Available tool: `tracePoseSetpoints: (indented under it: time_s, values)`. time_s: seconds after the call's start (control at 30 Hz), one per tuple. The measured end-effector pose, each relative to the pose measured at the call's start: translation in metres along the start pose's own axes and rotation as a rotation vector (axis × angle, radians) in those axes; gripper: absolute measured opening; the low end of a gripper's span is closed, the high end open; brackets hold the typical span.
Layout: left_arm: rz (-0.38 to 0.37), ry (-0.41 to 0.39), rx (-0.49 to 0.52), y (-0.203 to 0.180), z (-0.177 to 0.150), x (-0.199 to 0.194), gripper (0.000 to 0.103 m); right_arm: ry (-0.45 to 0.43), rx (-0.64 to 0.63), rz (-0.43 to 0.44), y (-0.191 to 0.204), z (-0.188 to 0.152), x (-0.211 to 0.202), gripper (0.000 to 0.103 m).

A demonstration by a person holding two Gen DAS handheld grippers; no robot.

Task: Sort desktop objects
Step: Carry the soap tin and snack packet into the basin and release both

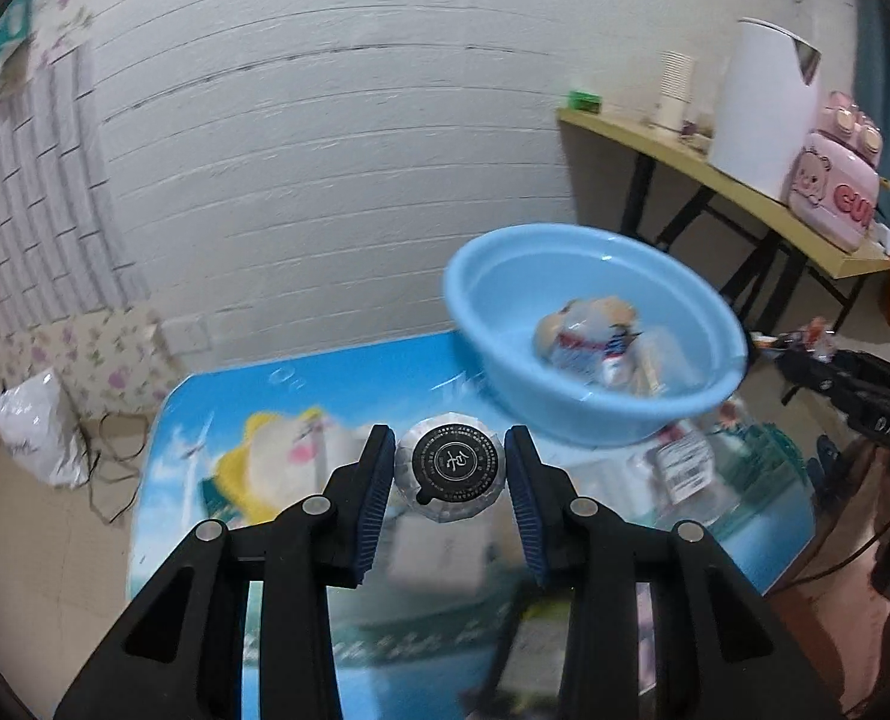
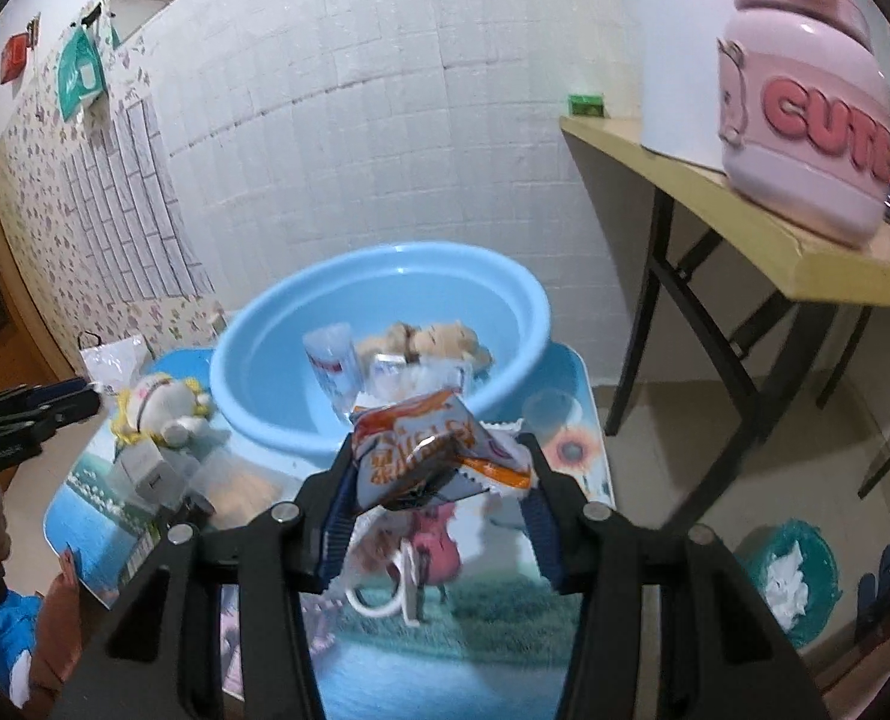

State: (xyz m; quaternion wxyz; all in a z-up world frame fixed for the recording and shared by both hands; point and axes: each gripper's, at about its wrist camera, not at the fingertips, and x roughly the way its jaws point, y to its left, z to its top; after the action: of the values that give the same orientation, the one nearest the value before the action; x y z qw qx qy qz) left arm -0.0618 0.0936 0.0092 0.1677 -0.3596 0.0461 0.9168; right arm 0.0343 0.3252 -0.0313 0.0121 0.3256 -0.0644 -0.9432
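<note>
- The left gripper (image 1: pixel 450 468) is nearest to the left wrist camera; its two blue pads press on the sides of a small round silver container with a black label (image 1: pixel 451 468), which hangs clear above the table.
- Below it lies the low table with a printed blue picture top (image 1: pixel 217 414), and a yellow and white plush toy (image 1: pixel 265 450) lies on its left part, blurred.
- Further right, the light blue plastic basin (image 1: pixel 595 330) stands on the far side of the table; a plush bear and some packets are inside it.
- In the right wrist view, the right gripper (image 2: pixel 439 468) is nearest; its jaws stand moderately apart and clamp an orange and white snack packet (image 2: pixel 433 450), crumpled between the pads and lifted above the table.
- A white cord loop (image 2: pixel 385 594) lies on the table under that gripper.
- To the right stands a wooden side table (image 2: pixel 775 240) with a pink jar marked "CUTE" (image 2: pixel 805 120).
</note>
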Motion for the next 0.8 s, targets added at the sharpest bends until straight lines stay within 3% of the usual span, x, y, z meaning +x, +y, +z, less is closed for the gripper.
tracePoseSetpoints:
  time_s: [0.47,0.8]
  values:
    - [-0.097,0.058,0.042,-0.053,0.032,0.063,0.037,0.021,-0.008,0.034,0.010,0.017,0.044,0.048]
    - [-0.114,0.059,0.063,-0.061,0.033,0.082,0.037,0.020,-0.036,0.006,0.013,0.017,0.054,0.048]
